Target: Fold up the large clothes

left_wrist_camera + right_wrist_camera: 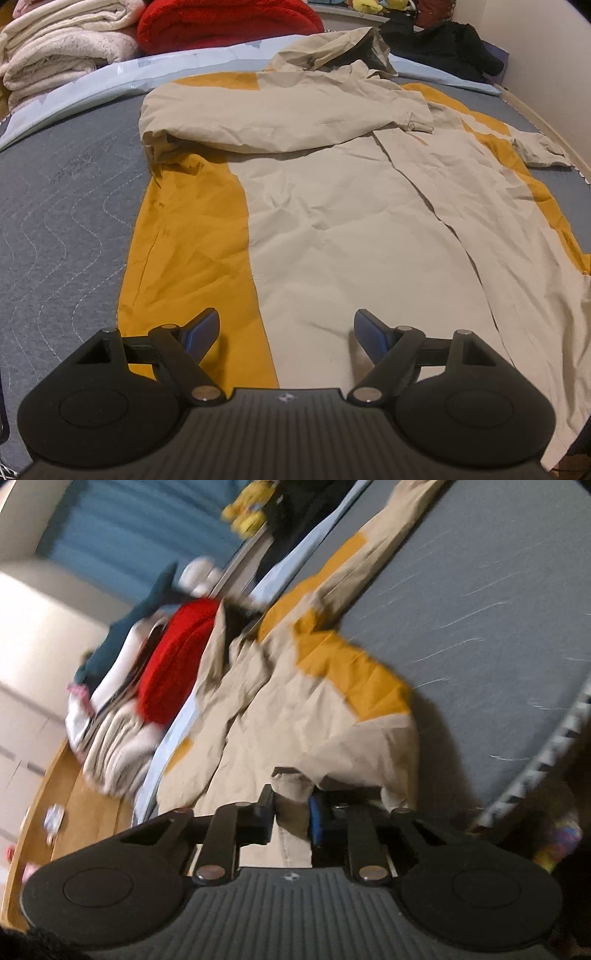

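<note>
On the grey bed (66, 206), a soft, light jacket (332, 206) is spread flat. Its hem is pinched by the right gripper (291, 816) at 6 o'clock; the left gripper (286, 328) is held spread above the hem, best gripped at an edge.

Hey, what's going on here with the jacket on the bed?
A person with a gripper in each hand is folding a beige and yellow jacket spread on a grey bed. The right gripper is shut on the jacket's fabric and lifts it. The left gripper hovers open above the jacket's lower part, holding nothing. One sleeve lies folded across the chest.
</note>
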